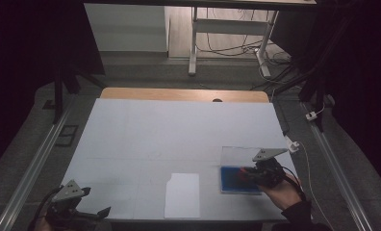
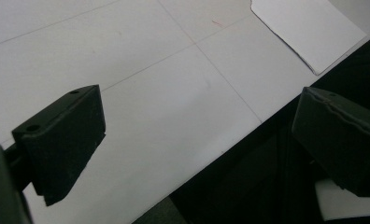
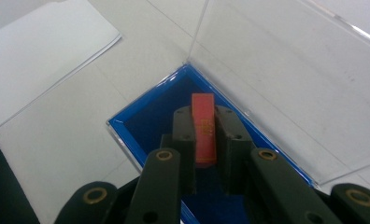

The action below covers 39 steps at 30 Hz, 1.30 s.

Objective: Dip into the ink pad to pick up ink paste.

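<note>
We see a slim red block (image 3: 203, 128) pinched between the jaws of the right gripper (image 3: 204, 122) above the blue tray (image 3: 148, 119) with its clear lid (image 3: 286, 79) raised; a white sheet (image 1: 182, 195) lies nearby; our left gripper (image 2: 197, 140) hangs at the table (image 1: 179, 130) edge, jaws spread.

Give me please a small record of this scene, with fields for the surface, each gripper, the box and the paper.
surface: table with a white cover
left gripper: open, holds nothing, at the table's near left edge
right gripper: shut on a small red block, above the blue box
blue box: shallow blue tray, its clear lid open and standing upright
paper: white sheet, flat, left of the blue box
</note>
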Motion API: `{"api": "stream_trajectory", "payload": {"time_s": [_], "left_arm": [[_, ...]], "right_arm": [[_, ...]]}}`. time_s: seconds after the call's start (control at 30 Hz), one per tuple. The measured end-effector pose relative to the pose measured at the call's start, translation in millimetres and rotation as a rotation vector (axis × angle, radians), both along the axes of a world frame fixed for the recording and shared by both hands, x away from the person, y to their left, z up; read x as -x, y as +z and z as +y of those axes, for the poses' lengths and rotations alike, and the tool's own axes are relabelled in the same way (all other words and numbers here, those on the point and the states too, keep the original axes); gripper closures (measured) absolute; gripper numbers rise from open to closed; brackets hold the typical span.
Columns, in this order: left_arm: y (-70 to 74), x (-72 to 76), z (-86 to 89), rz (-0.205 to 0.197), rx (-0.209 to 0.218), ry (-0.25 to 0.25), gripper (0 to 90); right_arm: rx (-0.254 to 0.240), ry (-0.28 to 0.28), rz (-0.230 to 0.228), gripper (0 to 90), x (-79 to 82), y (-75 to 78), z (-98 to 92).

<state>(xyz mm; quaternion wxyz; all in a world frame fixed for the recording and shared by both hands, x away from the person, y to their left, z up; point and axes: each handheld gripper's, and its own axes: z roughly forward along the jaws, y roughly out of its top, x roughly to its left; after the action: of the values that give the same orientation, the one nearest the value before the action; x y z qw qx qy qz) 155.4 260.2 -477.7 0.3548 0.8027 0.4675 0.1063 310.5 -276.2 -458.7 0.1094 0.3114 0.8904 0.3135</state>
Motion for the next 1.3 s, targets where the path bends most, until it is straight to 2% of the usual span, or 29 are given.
{"api": "stream_trajectory", "payload": {"time_s": [0.17,0.4,0.47,0.7,0.8,0.9,0.93,0.97,1.13,1.17,1.27,1.3], "left_arm": [[0.1,0.0,-0.4,0.0,-0.002,-0.001,3.0],[0.0,-0.1,-0.6,0.0,-0.004,-0.001,3.0],[0.1,-0.1,-0.5,0.0,-0.003,-0.001,3.0],[0.0,-0.1,-0.6,0.001,-0.005,-0.002,3.1],[-0.1,-0.1,-0.9,0.001,-0.007,-0.002,3.1],[-0.3,-0.3,-1.1,0.003,-0.007,-0.001,3.1],[-0.2,-0.3,-1.2,0.002,-0.009,-0.001,3.1],[-0.3,-0.3,-1.4,0.002,-0.011,-0.003,3.1],[-0.3,-0.5,-1.9,0.005,-0.014,-0.006,3.2],[-0.3,-0.5,-1.9,0.005,-0.014,-0.006,3.2],[-0.3,-0.5,-1.8,0.004,-0.013,-0.007,3.2],[-0.3,-0.5,-1.8,0.004,-0.013,-0.007,3.2]], "right_arm": [[0.012,-0.008,0.012,79.8,-0.3,-4.6,3.1],[0.039,0.009,0.007,79.8,-1.3,-9.7,5.9],[0.058,0.007,0.022,79.8,-2.4,-13.7,7.7],[0.036,-0.012,0.048,80.3,-5.7,-16.6,6.0],[0.042,-0.018,0.049,80.4,-5.4,-16.8,7.1],[0.093,-0.003,0.012,80.5,0.0,-16.6,14.9],[0.093,-0.003,0.012,80.5,0.0,-16.6,14.9],[0.122,0.008,-0.01,80.5,2.9,-16.5,19.0],[0.178,0.02,-0.049,80.5,8.1,-16.3,25.8],[0.178,0.02,-0.049,80.5,8.1,-16.3,25.8],[0.111,-0.002,-0.004,80.5,3.2,-17.3,18.2],[0.111,-0.002,-0.004,80.5,3.2,-17.3,18.2]]}}
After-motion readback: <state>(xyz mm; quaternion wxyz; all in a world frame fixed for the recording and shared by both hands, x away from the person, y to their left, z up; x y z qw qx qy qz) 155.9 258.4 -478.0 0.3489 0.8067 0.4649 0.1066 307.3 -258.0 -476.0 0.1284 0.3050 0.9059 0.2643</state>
